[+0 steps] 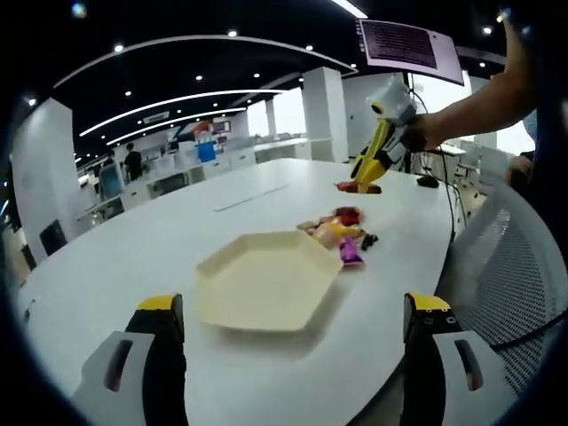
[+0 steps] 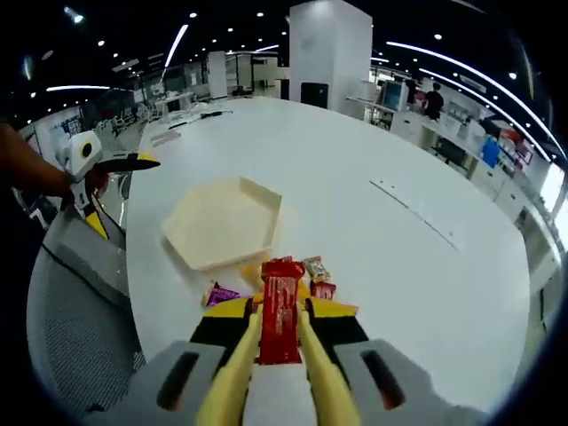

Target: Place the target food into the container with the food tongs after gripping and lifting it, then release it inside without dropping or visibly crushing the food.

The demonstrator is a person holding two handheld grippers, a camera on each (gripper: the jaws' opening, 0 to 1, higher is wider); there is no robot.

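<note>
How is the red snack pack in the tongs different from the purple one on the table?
The red snack pack is lifted, pinched between the yellow tongs; the purple pack lies on the table. The red pack looks longer than the purple one. Both are outside the tray.

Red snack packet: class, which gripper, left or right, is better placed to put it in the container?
Right. Its tongs hold the red snack packet lifted above the table, with the hexagonal tray just ahead. The left gripper stands open and holds nothing.
</note>
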